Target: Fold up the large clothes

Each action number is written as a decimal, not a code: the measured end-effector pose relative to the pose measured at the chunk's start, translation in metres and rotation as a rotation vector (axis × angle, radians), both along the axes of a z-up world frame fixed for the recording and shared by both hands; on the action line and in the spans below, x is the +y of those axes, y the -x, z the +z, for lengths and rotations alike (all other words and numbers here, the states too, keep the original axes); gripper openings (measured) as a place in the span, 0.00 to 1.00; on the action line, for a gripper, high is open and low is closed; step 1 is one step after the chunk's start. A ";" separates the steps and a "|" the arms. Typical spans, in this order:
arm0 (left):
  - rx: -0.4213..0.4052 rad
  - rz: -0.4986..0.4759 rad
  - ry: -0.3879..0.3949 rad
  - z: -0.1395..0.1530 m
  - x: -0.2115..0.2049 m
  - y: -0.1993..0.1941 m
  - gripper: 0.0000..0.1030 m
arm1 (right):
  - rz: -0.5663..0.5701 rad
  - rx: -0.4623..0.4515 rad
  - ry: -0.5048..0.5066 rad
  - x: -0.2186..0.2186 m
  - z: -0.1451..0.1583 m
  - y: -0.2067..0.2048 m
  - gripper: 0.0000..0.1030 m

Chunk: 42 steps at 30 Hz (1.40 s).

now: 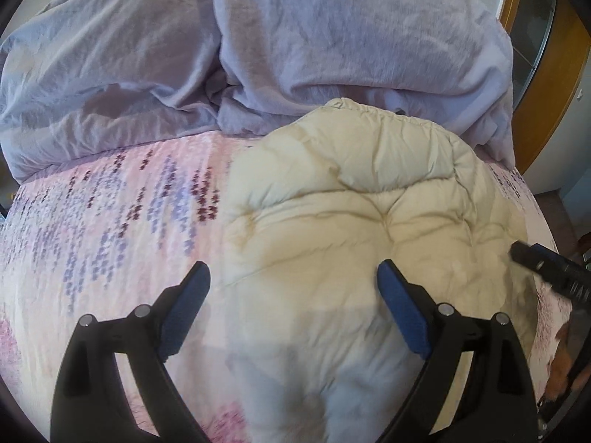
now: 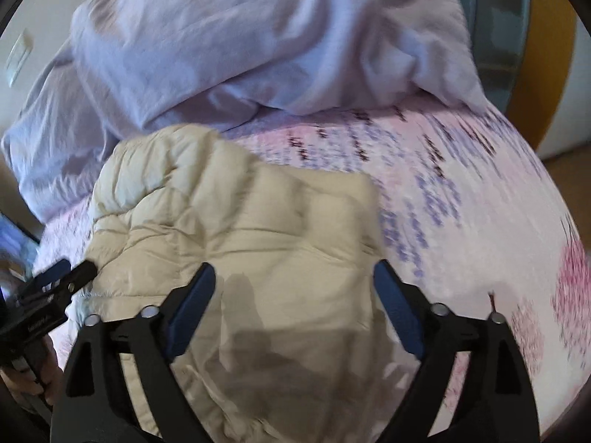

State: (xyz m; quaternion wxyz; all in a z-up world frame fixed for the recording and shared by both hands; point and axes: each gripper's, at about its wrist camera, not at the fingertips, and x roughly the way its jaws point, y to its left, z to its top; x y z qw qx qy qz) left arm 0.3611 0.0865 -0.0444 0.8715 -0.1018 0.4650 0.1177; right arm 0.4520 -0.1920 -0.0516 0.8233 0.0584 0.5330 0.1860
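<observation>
A cream quilted puffer jacket [image 1: 354, 221] lay on the bed's floral pink-and-lilac bedspread [image 1: 110, 221], bunched into a rough, already folded-over bundle. In the left wrist view it filled the frame from centre out toward 3 o'clock, and a crumpled lavender duvet [image 1: 332, 37] was heaped behind it at 12 o'clock, just touching its far edge.

The left gripper [image 1: 293, 288] hung above the jacket with its jaws spread wide and nothing between them. The right gripper [image 2: 293, 288] was likewise wide open and empty over the near part of the jacket; its tip showed at 3 o'clock in the left view.

The jacket looked light, soft and springy: the padded channels were puffed up, so a fold would probably rebound unless pressed flat. The shell had a smooth, faintly shiny look and would likely slide between blue pads that pinched only one thin layer. A safer hold seemed to be a stitched seam or hem at the outer edges, at about 9 and 3 o'clock, taking a full thickness of padding in each gripper. The gathered elastic hem at 12 o'clock offered a firmer ridge to grasp.
</observation>
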 end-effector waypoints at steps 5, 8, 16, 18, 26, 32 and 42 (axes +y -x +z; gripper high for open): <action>0.005 -0.014 0.011 0.008 0.003 0.014 0.89 | -0.043 0.169 -0.106 -0.027 -0.015 -0.007 0.88; 0.011 -0.017 0.018 0.009 0.002 0.018 0.89 | -0.049 0.237 -0.144 -0.032 -0.025 -0.009 0.89; 0.032 -0.020 0.023 0.010 0.000 0.027 0.89 | -0.079 0.339 -0.206 -0.037 -0.042 -0.007 0.96; 0.034 -0.021 0.025 0.009 0.000 0.030 0.89 | -0.077 0.369 -0.222 -0.038 -0.048 -0.007 0.98; 0.042 -0.014 0.037 0.010 0.000 0.030 0.89 | -0.035 0.433 -0.291 -0.029 -0.059 -0.006 0.98; 0.043 -0.019 0.137 0.009 0.012 0.029 0.89 | -0.024 0.476 -0.381 -0.024 -0.069 -0.004 0.85; 0.075 0.018 0.417 -0.014 0.048 0.020 0.88 | 0.018 0.430 -0.424 -0.013 -0.059 0.000 0.38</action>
